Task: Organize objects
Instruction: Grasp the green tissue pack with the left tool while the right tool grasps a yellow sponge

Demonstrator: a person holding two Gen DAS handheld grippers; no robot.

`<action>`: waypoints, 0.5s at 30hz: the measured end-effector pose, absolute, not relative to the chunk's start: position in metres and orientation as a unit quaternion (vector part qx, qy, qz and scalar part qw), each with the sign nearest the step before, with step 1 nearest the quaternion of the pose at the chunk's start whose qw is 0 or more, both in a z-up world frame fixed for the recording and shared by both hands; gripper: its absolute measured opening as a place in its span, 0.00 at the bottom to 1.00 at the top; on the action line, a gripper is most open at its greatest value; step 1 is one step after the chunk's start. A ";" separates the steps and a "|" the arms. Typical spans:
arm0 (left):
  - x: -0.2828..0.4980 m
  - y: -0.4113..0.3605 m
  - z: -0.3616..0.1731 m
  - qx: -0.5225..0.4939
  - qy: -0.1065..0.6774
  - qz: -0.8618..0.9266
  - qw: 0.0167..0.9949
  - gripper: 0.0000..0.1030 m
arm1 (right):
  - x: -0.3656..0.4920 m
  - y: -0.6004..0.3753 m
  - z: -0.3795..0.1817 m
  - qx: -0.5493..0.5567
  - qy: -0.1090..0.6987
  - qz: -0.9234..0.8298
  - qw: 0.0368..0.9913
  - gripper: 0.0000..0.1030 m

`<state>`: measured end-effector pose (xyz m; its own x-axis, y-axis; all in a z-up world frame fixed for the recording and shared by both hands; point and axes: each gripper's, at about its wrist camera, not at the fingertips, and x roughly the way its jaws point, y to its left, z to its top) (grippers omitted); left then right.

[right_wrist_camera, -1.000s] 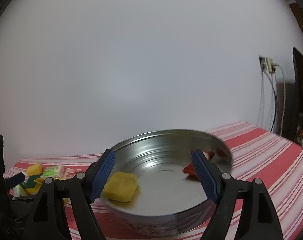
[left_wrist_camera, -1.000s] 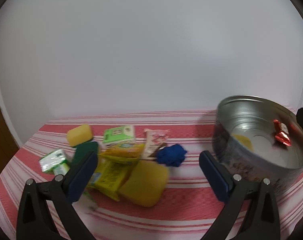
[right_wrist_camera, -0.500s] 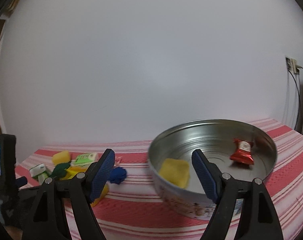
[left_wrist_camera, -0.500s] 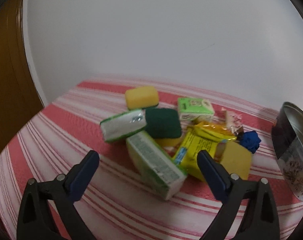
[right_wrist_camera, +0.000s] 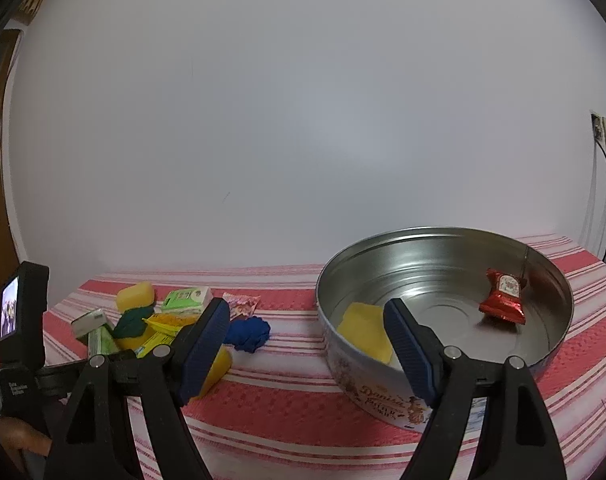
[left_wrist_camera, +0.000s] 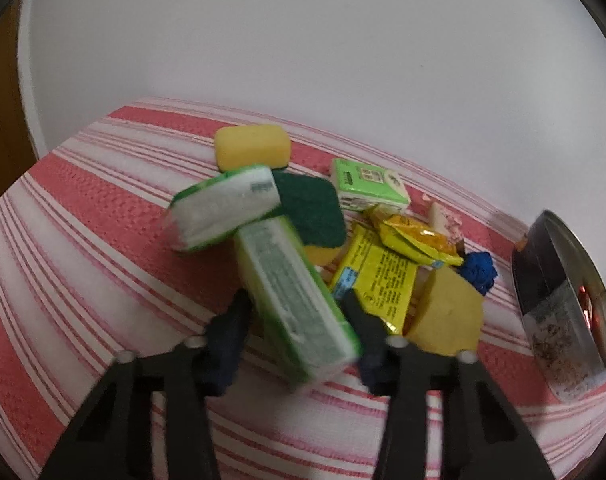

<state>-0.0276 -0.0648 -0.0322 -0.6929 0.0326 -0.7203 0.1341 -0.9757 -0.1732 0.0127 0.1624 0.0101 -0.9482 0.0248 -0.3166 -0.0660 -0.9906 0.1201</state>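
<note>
Our left tongs (left_wrist_camera: pixel 297 312) closing on the green pack (left_wrist_camera: pixel 295 300) | our right tongs (right_wrist_camera: pixel 307 324) wide open, empty, near the tin (right_wrist_camera: pixel 399 396)

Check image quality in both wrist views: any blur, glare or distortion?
Left wrist view: motion blur smears the green-and-white packet between the closing left gripper; fisheye bends the striped tablecloth. Right wrist view: sharp, soft reflections inside the metal tin, dark corner vignetting.
</note>
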 end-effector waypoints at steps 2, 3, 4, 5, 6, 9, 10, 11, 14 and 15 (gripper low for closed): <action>-0.022 -0.066 -0.032 0.392 0.107 -0.914 -0.001 0.24 | 0.012 0.161 0.009 -0.163 0.062 0.984 0.020 0.79; -0.021 -0.068 -0.032 0.394 0.111 -0.912 -0.009 0.24 | 0.011 0.160 0.009 -0.165 0.061 0.984 0.019 0.79; -0.017 -0.070 -0.032 0.393 0.110 -0.913 -0.015 0.24 | 0.010 0.159 0.009 -0.169 0.061 0.984 0.016 0.79; -0.015 -0.071 -0.032 0.392 0.107 -0.914 -0.018 0.24 | 0.009 0.158 0.008 -0.172 0.061 0.983 0.013 0.79; -0.011 -0.074 -0.032 0.391 0.104 -0.914 -0.021 0.24 | 0.008 0.157 0.008 -0.175 0.060 0.983 0.010 0.79; 0.001 -0.085 -0.029 0.391 0.113 -0.912 -0.040 0.24 | 0.005 0.153 0.006 -0.186 0.065 0.980 0.005 0.79; 0.006 -0.088 -0.027 0.389 0.112 -0.913 -0.045 0.24 | 0.003 0.152 0.005 -0.191 0.068 0.979 0.000 0.79; 0.013 -0.087 -0.023 0.387 0.110 -0.914 -0.049 0.24 | 0.002 0.150 0.004 -0.197 0.070 0.978 -0.004 0.79; 0.024 -0.098 -0.012 0.374 0.107 -0.919 -0.061 0.24 | -0.002 0.141 0.001 -0.217 0.068 0.974 -0.017 0.79; 0.029 -0.102 -0.007 0.367 0.108 -0.922 -0.063 0.24 | -0.005 0.138 0.000 -0.224 0.069 0.972 -0.021 0.79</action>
